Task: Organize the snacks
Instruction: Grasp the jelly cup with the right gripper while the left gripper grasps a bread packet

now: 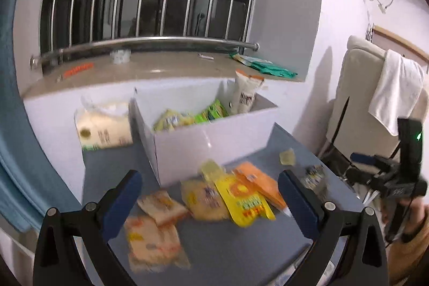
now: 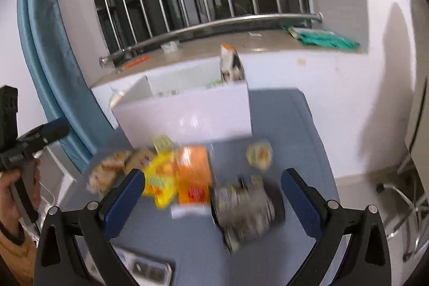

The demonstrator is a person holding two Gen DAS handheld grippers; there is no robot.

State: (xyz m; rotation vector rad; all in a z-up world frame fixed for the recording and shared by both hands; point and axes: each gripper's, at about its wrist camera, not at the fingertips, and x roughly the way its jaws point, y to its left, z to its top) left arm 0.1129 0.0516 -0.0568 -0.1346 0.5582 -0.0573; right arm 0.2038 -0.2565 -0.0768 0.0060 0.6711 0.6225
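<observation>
Loose snack packets lie on the blue-grey table (image 1: 236,245): a yellow packet (image 1: 245,201), an orange packet (image 1: 261,184), pale bread-like packs (image 1: 154,240) and a dark packet (image 1: 315,177). My left gripper (image 1: 210,195) hovers open above them, holding nothing. A white box (image 1: 203,141) behind holds yellow and green snacks (image 1: 187,117) and an upright white pouch (image 1: 245,93). In the right wrist view my right gripper (image 2: 213,195) is open over the orange packet (image 2: 194,174) and a dark grey packet (image 2: 245,207), nothing gripped. The yellow packet (image 2: 161,178) lies left of them.
A white bag (image 1: 103,126) stands left of the box against the wall. The window sill (image 1: 150,69) carries green packets (image 1: 265,66). A chair with a white towel (image 1: 396,90) stands right of the table. A small round snack (image 2: 259,153) lies near the box.
</observation>
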